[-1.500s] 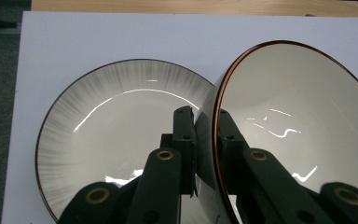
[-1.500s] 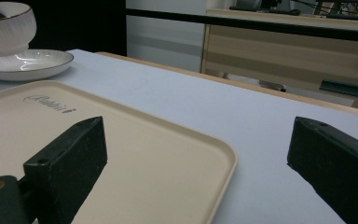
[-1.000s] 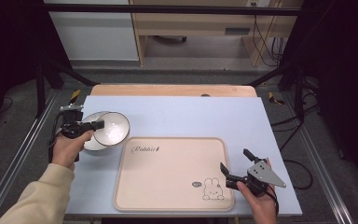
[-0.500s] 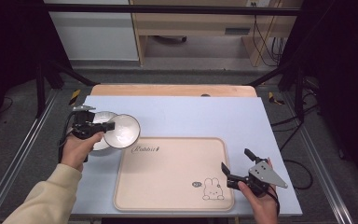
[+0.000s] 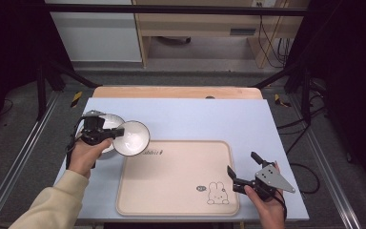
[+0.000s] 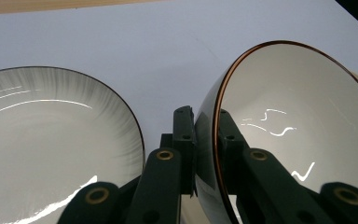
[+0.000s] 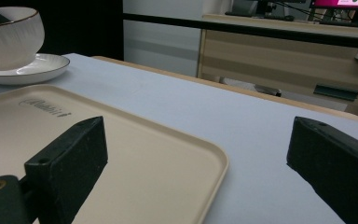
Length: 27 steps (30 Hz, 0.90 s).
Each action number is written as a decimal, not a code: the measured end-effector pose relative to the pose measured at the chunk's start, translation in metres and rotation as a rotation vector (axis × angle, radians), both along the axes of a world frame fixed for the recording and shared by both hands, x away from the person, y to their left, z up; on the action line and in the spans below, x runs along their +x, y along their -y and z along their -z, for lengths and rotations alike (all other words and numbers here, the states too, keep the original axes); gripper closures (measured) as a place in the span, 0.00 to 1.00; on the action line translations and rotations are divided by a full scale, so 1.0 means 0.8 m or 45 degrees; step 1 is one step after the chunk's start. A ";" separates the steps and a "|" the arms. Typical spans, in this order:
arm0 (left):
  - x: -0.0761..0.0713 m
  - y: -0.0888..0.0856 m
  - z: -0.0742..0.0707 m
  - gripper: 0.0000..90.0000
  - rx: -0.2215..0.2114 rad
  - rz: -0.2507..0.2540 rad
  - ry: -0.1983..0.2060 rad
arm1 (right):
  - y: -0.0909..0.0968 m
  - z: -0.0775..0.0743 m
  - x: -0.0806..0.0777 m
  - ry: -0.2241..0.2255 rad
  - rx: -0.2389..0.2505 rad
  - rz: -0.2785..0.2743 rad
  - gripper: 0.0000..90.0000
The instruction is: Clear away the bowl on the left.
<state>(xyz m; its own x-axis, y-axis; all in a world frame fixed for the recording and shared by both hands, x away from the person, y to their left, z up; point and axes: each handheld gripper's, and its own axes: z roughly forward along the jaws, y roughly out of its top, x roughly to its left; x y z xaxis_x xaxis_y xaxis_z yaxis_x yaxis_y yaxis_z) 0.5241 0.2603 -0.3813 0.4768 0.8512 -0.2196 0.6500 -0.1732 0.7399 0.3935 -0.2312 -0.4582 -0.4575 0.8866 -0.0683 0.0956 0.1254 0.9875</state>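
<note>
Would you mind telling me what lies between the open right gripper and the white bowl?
The beige rabbit-print tray, bare, between right gripper and white bowl, in the high view.

High view looks down over the table (image 5: 195, 114); both tool views sit low, sharing the bowl (image 5: 132, 137).

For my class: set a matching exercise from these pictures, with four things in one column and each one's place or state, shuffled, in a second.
1. white bowl with a brown rim
2. white ribbed plate
3. beige tray with a rabbit drawing
4. right gripper

a. jaws open, nothing between them
b. lying bare at the table's middle
c. clamped by its rim in the left gripper
d. flat on the table beside the left gripper

Pairs: 1-c, 2-d, 3-b, 4-a
</note>
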 end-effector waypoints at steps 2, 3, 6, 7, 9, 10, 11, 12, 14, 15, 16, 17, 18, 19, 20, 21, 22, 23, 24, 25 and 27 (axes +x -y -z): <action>-0.001 0.002 0.000 0.91 -0.004 0.006 0.000 | 0.000 0.000 0.000 0.000 0.001 0.001 0.06; -0.001 0.004 0.000 0.91 -0.010 0.009 0.003 | 0.000 0.000 0.000 -0.001 0.002 0.002 0.06; -0.001 0.007 0.001 0.91 -0.017 0.021 -0.003 | 0.001 0.000 0.000 0.000 0.004 0.004 0.06; -0.002 0.010 0.002 0.91 -0.013 0.028 -0.005 | 0.001 0.000 -0.001 0.000 0.004 0.004 0.06; -0.002 0.011 0.002 0.91 -0.008 0.033 -0.006 | 0.001 0.000 -0.001 0.000 0.004 0.004 0.06; -0.003 0.013 0.003 0.91 -0.009 0.036 -0.007 | 0.001 0.000 -0.001 0.000 0.003 0.004 0.06; -0.003 0.015 0.004 0.91 -0.011 0.039 -0.009 | 0.001 -0.001 -0.001 0.001 0.004 0.004 0.06; -0.004 0.016 0.004 0.91 -0.008 0.045 -0.011 | 0.002 -0.001 -0.001 0.002 0.004 0.004 0.06; -0.004 0.018 0.005 0.91 -0.005 0.052 -0.012 | 0.002 -0.001 -0.001 0.000 0.003 0.005 0.06; -0.005 0.020 0.006 0.91 -0.005 0.055 -0.012 | 0.002 -0.001 -0.001 0.000 0.003 0.005 0.06; -0.005 0.021 0.006 0.91 -0.001 0.059 -0.011 | 0.002 -0.001 -0.001 0.002 0.000 0.004 0.06; -0.006 0.022 0.007 0.91 -0.001 0.061 -0.011 | 0.002 -0.001 -0.001 0.001 0.001 0.004 0.06; -0.006 0.023 0.007 0.91 -0.001 0.063 -0.011 | 0.002 -0.001 -0.001 0.002 0.000 0.004 0.06; -0.006 0.024 0.007 0.91 0.003 0.067 -0.011 | 0.002 -0.001 -0.001 0.001 -0.001 0.004 0.06; -0.006 0.024 0.007 0.91 0.003 0.068 -0.012 | 0.002 -0.001 -0.001 0.001 -0.001 0.004 0.06; -0.007 0.025 0.008 0.91 0.003 0.069 -0.012 | 0.002 -0.001 -0.001 0.001 -0.001 0.004 0.06; -0.007 0.026 0.007 0.91 0.002 0.072 -0.012 | 0.002 -0.001 -0.001 0.001 0.000 0.004 0.06; -0.008 0.026 0.007 0.91 0.000 0.075 -0.012 | 0.003 -0.001 -0.001 0.001 0.000 0.004 0.06; -0.008 0.027 0.007 0.91 -0.001 0.079 -0.012 | 0.003 -0.001 -0.001 0.003 0.002 0.003 0.06; -0.009 0.029 0.007 0.91 -0.005 0.081 -0.012 | 0.003 -0.001 -0.001 0.005 0.000 0.002 0.06; -0.010 0.031 0.007 0.91 -0.004 0.091 -0.011 | 0.003 -0.001 -0.001 0.003 0.000 0.003 0.06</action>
<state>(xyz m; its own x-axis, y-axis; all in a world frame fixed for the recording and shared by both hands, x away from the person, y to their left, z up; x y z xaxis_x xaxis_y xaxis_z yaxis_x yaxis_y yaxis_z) 0.5159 0.2353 -0.3867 0.5345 0.8141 -0.2271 0.6427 -0.2170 0.7348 0.3927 -0.2333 -0.4575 -0.4556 0.8875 -0.0693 0.0938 0.1253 0.9877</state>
